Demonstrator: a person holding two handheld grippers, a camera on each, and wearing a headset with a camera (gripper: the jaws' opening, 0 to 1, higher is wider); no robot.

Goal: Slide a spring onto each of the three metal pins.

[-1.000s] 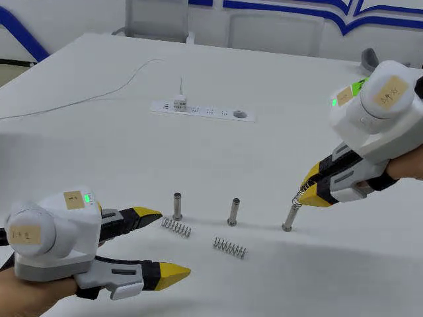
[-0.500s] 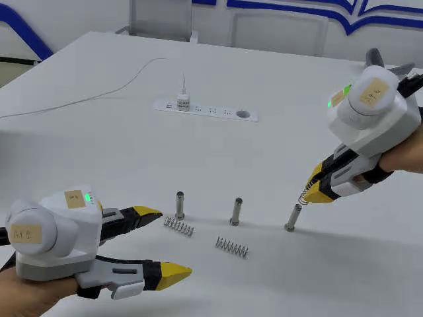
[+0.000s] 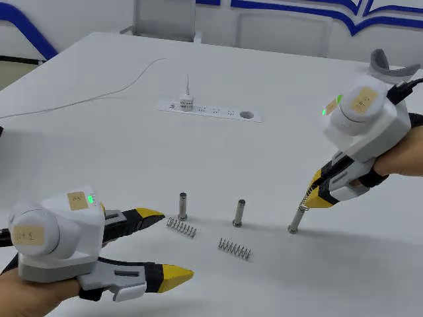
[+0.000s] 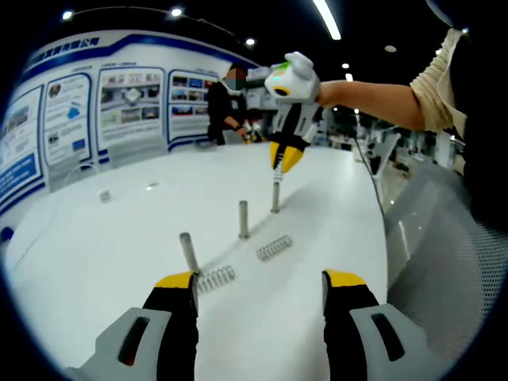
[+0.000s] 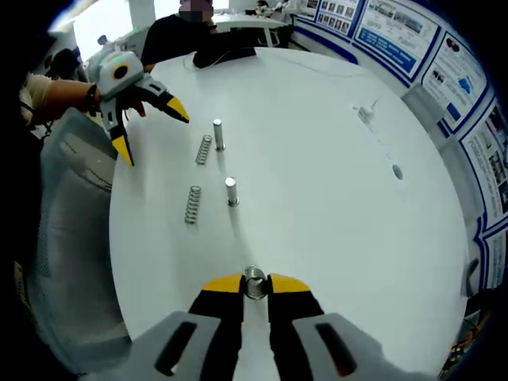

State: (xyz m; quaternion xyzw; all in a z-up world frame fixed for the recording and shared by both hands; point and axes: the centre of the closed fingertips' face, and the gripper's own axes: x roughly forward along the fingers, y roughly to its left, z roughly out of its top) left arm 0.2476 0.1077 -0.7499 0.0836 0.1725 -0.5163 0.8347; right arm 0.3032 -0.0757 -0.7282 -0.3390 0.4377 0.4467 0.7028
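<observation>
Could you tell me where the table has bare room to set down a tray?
The widest bare patch is between the power strip and the three pins. Another lies toward the near edge, right of the loose springs. It is crowded around the pins, between the left gripper and the right gripper, shut on a spring.

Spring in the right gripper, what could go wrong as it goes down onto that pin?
The right gripper pinches the spring right at the top of the pin; if misaligned, the coil may catch and bend sideways. The pin seems to stand unfixed on the table, so a sideways push could topple it.
</observation>
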